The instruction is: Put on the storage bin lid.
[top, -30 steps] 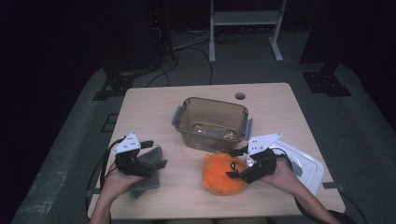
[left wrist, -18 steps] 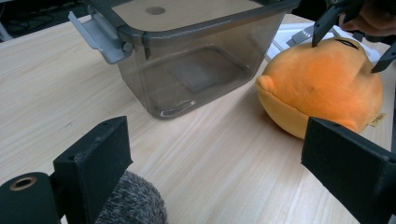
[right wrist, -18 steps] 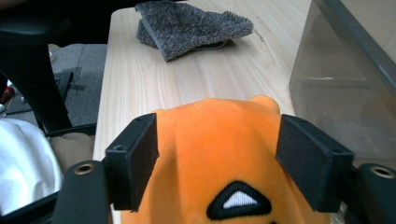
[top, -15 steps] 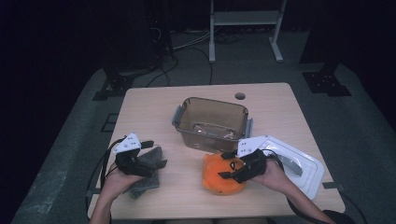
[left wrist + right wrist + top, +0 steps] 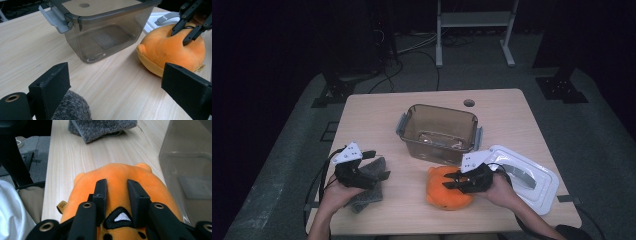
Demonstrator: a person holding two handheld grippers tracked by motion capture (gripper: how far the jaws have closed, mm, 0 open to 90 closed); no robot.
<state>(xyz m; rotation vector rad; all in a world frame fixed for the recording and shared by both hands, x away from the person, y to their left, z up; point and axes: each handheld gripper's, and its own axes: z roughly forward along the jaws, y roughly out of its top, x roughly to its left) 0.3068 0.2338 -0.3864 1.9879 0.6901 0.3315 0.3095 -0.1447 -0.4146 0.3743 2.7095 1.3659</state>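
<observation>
An orange plush toy point(image 5: 443, 194) lies on the wooden table point(image 5: 377, 115) near its front edge, in front of a clear brown container point(image 5: 439, 132). My right gripper point(image 5: 448, 182) point(image 5: 117, 187) has just been closing and now pinches a fold of the plush point(image 5: 117, 173) between its pads. In the left gripper view the plush point(image 5: 162, 50) shows with the right gripper point(image 5: 186, 30) pressed into its top. My left gripper point(image 5: 379, 164) point(image 5: 116, 75) stands wide open at the table's left, just above a grey knitted cloth point(image 5: 364, 192) point(image 5: 72, 107), with nothing between its jaws.
The container point(image 5: 107, 32) has no lid on and grey latches at its ends. Its white lid point(image 5: 524, 175) lies flat at the right, behind my right hand. The grey cloth point(image 5: 102, 128) lies across the table from the plush. A hole point(image 5: 469, 103) marks the table's far side.
My right gripper moved left and down onto the plush, and its jaws went from wide to pinched on the toy. The left gripper stayed where it was.
</observation>
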